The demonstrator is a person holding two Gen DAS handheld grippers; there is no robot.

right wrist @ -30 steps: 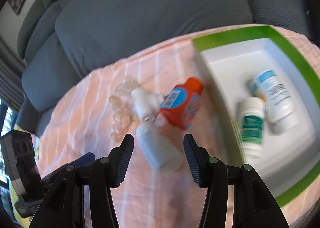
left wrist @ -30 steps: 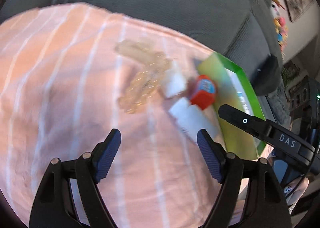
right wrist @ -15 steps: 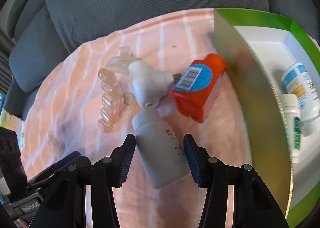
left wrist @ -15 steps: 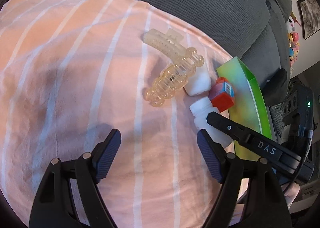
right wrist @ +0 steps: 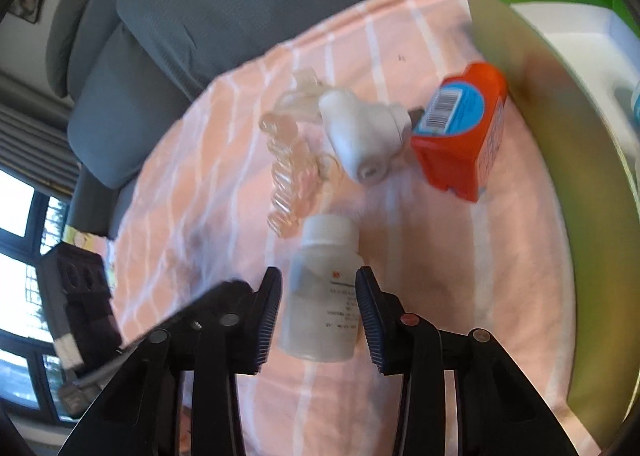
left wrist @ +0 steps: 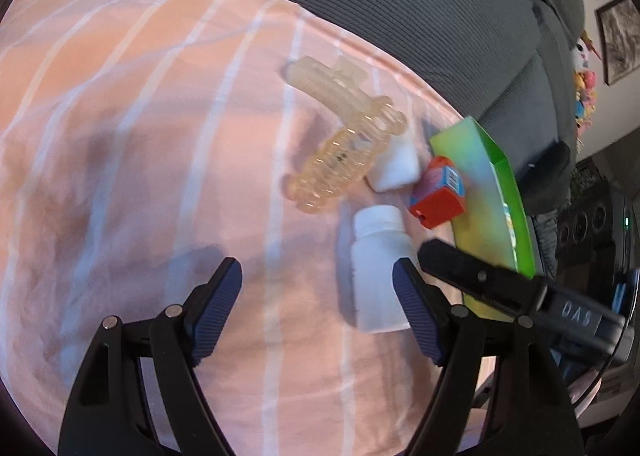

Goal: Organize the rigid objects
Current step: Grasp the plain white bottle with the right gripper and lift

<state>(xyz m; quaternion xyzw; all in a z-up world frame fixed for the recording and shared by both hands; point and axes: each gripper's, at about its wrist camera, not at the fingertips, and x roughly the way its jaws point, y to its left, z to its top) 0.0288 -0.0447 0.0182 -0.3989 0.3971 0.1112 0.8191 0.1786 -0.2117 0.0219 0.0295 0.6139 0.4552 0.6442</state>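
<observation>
Grey ribbed sofa (left wrist: 420, 3) across the back of both views, rising behind everything else. In front of it, a peach cloth with white stripes (left wrist: 140, 127), spread wide and wrinkled, bearing every loose item. At the cloth's right edge, a green-walled box (right wrist: 532, 103) with a white inside; only a sliver of a blue-and-white bottle visible inside it from the right wrist view (rest cut off by the frame).

Left gripper (left wrist: 318, 308) low over bare cloth, fingers spread wide, holding nothing. Right gripper (right wrist: 318, 312) set around the lower body of the white bottle (right wrist: 322, 296), one pad on each side; a slim gap visible on both sides, so not clamped, though contact hard to rule out through the blur. Bottle lying on the cloth, cap pointing away toward the other items, well short of the box.

Just beyond the cap, a clear amber hair claw clip (left wrist: 344, 159), with a second paler clip (left wrist: 324, 79) crossing its far end. Beside them, a white plastic adapter-like piece (right wrist: 360, 135), touching the clips on one side. Next to that, an orange pack with a blue barcode label (right wrist: 460, 135), lying just beside the box's outer wall.

Black device with round ports (right wrist: 80, 296) at the left edge of the right wrist view, off the cloth.
</observation>
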